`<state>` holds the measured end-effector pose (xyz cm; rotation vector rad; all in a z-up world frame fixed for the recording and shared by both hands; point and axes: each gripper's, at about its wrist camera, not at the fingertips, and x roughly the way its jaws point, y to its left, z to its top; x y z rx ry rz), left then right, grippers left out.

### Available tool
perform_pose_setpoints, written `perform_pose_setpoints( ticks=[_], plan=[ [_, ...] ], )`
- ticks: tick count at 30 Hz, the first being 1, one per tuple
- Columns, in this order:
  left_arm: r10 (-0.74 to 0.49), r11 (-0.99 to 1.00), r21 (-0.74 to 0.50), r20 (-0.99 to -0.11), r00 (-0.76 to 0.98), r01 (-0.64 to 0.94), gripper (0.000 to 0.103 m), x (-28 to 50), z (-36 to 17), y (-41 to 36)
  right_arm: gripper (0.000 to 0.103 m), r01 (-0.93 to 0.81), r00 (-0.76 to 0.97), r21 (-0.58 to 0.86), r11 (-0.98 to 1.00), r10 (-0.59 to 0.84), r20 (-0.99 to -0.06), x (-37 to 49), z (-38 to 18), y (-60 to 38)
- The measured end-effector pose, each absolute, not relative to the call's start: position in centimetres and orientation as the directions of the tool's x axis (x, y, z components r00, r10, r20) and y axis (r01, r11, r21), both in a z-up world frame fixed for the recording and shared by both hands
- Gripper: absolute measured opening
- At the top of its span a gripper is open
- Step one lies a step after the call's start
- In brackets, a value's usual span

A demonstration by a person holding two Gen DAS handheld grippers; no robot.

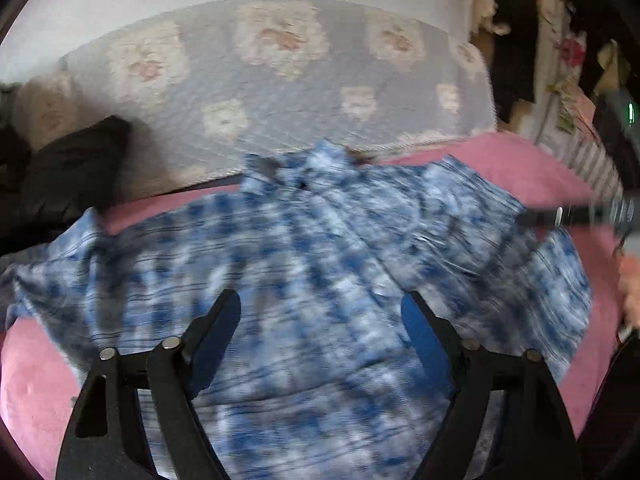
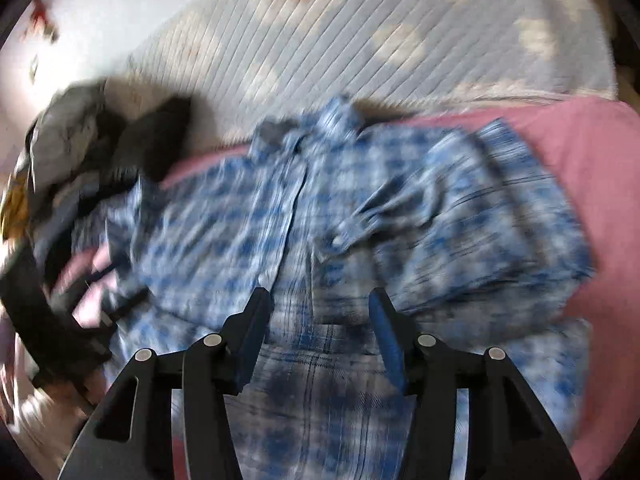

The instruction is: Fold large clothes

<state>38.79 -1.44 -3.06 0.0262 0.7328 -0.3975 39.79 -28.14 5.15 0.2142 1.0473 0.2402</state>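
A blue and white plaid shirt [image 1: 304, 248] lies spread, front up, on a pink cover [image 1: 500, 160], with its collar [image 1: 296, 168] toward the far side. In the right wrist view one sleeve lies folded across the shirt [image 2: 280, 216], its cuff [image 2: 352, 224] near the middle. My left gripper [image 1: 320, 298] hovers open over the lower front of the shirt with no cloth between its pads. My right gripper [image 2: 319, 294] is also open above the shirt's lower part, nothing pinched. Both views are blurred.
Behind the pink cover [image 2: 592, 152] lies a quilted grey-blue bedspread [image 1: 280, 92] with pale flower patches. A heap of dark clothes [image 2: 120, 148] sits to the left of the shirt. Hanging fabrics [image 1: 568, 52] crowd the right side. A hand [image 2: 84, 268] with the other gripper shows at the left.
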Motion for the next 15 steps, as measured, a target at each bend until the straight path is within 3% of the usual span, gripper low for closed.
perform_pose_setpoints(
  ticks=[2, 4, 8, 15],
  plan=[
    [-0.342, 0.923, -0.095, -0.651, 0.678, 0.373, 0.069, 38.4, -2.9, -2.6, 0.054, -0.005, 0.486, 0.343, 0.939, 0.302, -0.820, 39.1, 6.1, -30.0],
    [-0.371, 0.917, -0.151, -0.657, 0.656, 0.368, 0.067, 38.7, -2.9, -3.6, 0.054, 0.066, 0.514, 0.384, 0.921, 0.299, -0.804, 38.1, 6.7, -32.2],
    [-0.476, 0.878, -0.323, -0.681, 0.557, 0.354, 0.060, 40.8, -3.6, -6.5, 0.054, 0.131, 0.580, 0.217, 0.967, 0.103, -0.808, 36.9, 8.0, -34.3],
    [-0.599, 0.800, -0.496, -0.699, 0.392, 0.338, 0.056, 45.3, -6.9, -12.1, 0.054, 0.176, 0.600, 0.176, 0.968, 0.036, -0.799, 36.9, 8.2, -38.4]
  ],
)
